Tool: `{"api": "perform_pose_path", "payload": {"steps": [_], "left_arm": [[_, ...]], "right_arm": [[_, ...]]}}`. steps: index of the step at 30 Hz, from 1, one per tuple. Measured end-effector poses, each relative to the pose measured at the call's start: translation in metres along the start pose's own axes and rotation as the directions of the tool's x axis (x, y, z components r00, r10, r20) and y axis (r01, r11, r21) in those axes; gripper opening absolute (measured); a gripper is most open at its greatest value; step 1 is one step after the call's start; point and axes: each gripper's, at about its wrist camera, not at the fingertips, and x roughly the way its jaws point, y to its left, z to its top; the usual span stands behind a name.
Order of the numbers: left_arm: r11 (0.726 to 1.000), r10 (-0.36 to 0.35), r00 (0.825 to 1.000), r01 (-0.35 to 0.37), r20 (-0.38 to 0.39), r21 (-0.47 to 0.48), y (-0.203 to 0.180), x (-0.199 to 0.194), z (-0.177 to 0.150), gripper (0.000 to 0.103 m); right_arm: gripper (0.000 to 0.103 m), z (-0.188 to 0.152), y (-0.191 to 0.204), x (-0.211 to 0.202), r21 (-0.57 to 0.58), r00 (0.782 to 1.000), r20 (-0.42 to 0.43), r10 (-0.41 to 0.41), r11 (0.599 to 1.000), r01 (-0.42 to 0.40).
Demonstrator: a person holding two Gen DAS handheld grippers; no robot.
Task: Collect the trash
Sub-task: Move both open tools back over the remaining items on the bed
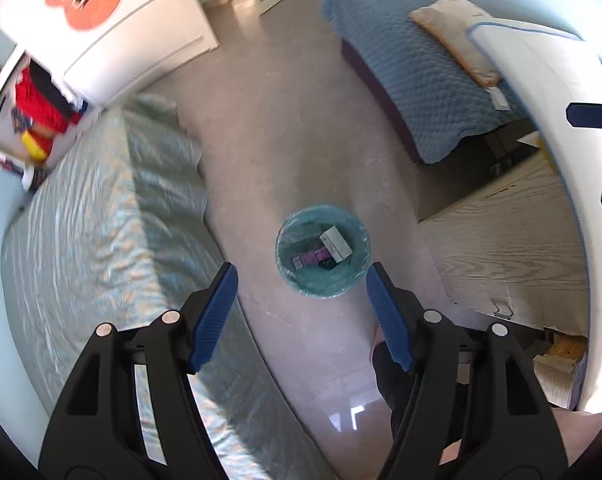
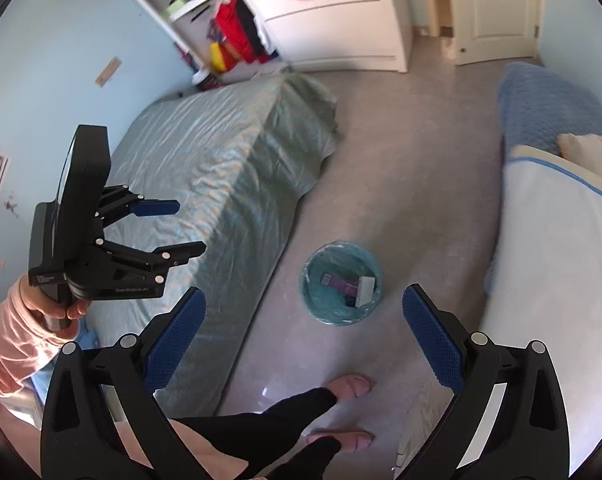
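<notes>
Item: trash bin, teal liner, on floor between green-covered bed and wooden desk.
Contents: white carton, purple packet, dark scrap – already inside.
Left gripper: jaws wide, nothing held, above bin.
Right gripper: jaws wide, nothing held, bin ahead.
Loose trash on visible floor: none seen.
Progress, judged: collection mostly or wholly done – areas under beds and desk not visible, so remainder cannot be ruled out.

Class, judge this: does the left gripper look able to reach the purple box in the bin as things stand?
Probably yes: the left gripper is open and empty, the bin has no lid, and the purple box lies exposed below.
</notes>
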Motion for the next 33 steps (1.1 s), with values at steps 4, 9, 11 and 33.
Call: {"api": "perform_pose_path", "payload": {"steps": [4,9,11,33], "left_arm": [[0.996,0.0,0.999,-0.005,0.052,0.089,-0.033,-0.018,0.008,0.074],[0.984,-0.041,0.995,0.025,0.089,0.175,-0.076,-0.034,0.017,0.076],[0.977,-0.062,0.994,0.041,0.093,0.21,-0.098,-0.039,0.019,0.079],[0.742,-0.237,0.968,0.123,0.086,0.659,-0.356,-0.096,-0.022,0.093]], "right_arm": [[0.097,-0.024,-0.014,-0.03,0.067,0.997,0.062,-0.037,0.997,0.033],[0.097,-0.059,-0.032,-0.066,0.143,0.988,0.119,-0.097,0.986,0.08],[0.097,-0.075,-0.038,-0.083,0.178,0.981,0.144,-0.126,0.979,0.099],[0.097,-0.348,-0.099,-0.248,0.628,0.835,0.202,-0.513,0.722,0.292]]}}
